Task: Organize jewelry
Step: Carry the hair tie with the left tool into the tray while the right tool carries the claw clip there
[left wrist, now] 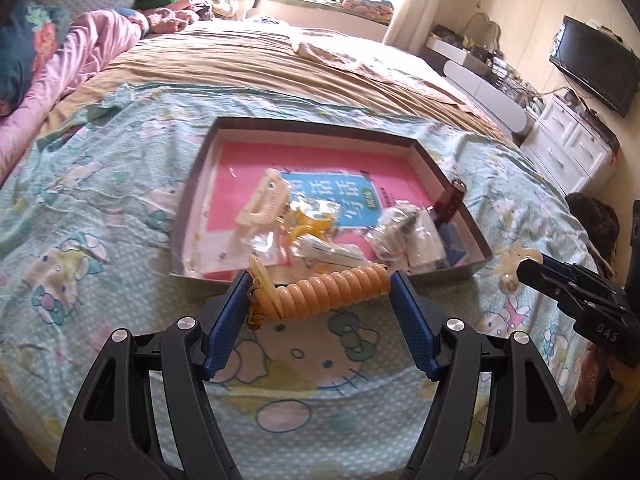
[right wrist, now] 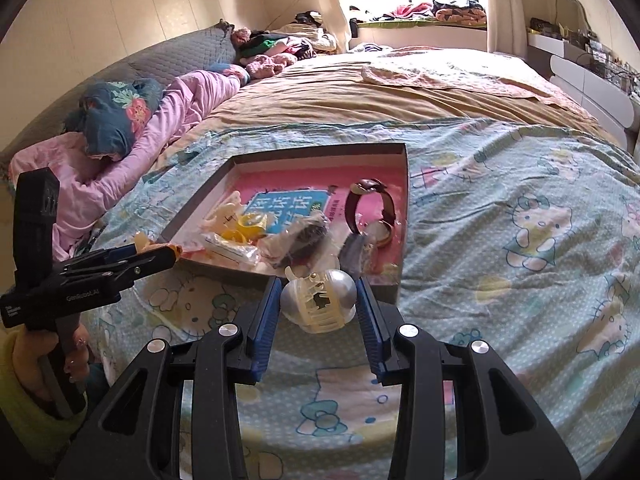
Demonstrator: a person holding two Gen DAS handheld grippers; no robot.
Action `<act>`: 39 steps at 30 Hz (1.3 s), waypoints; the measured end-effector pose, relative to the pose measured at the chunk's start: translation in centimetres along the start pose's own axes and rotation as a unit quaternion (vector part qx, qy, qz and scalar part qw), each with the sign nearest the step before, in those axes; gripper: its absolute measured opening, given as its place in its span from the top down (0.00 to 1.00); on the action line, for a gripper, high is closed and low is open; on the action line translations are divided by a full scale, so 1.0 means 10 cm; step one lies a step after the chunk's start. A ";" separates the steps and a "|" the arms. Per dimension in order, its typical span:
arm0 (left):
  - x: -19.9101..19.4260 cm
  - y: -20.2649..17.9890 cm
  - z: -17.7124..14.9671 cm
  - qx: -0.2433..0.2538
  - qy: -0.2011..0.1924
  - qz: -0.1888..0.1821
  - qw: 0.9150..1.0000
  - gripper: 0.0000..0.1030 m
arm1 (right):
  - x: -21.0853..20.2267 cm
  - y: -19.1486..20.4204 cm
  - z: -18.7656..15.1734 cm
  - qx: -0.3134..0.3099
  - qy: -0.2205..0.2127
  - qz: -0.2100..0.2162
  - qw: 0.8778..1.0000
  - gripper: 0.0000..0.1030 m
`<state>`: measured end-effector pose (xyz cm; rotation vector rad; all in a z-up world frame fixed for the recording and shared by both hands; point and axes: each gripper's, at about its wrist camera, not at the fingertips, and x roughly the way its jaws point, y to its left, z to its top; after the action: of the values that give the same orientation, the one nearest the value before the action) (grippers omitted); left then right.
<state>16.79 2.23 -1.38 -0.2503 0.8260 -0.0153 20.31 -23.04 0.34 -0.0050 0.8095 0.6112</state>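
The left gripper (left wrist: 320, 284) was clamped endwise on an orange spiral coil hair tie (left wrist: 340, 286), its blue pads (left wrist: 226, 312) pressing the two ends, with an amber plastic clip (left wrist: 260, 292) bunched against the left pad. Holding it lengthwise probably kept the springy coil from slipping out.

The right gripper (right wrist: 318, 300) was closed on a pearly white claw hair clip (right wrist: 320, 302), squeezed across its rounded shells so the teeth hung downward between the jaws. Both pieces hung above the cartoon-cat print bedspread (right wrist: 520, 240), just short of the near edge of the shallow brown cardboard box lid (left wrist: 456, 176) that served as the sorting tray.

Inside the lid, on a pink book cover with a blue panel (left wrist: 320, 168), the other pieces lay crowded toward the near edge: a cream hair comb (left wrist: 266, 200), yellow clips (left wrist: 314, 220), and small clear plastic bags (left wrist: 404, 236). A brown leather-strap watch (right wrist: 370, 208) stood against the right wall near the near right corner. The far half of the lid looked free, so the two held pieces could likely go there.
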 end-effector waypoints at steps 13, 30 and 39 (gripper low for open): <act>-0.08 0.35 0.17 -0.026 -0.014 0.017 0.999 0.40 | 0.25 0.30 0.39 -0.027 -0.010 0.016 0.999 0.65; 0.15 0.24 0.34 -0.009 -0.002 0.006 1.000 0.40 | 0.47 0.19 0.51 -0.017 -0.006 0.003 1.000 0.65; 0.42 0.05 0.39 0.023 0.023 -0.004 0.999 0.39 | 0.47 0.10 0.48 -0.009 -0.004 -0.003 1.000 0.65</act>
<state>22.45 3.11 -1.97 -0.2106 0.8693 -0.0473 25.56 -18.71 0.76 -0.0218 0.7968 0.6123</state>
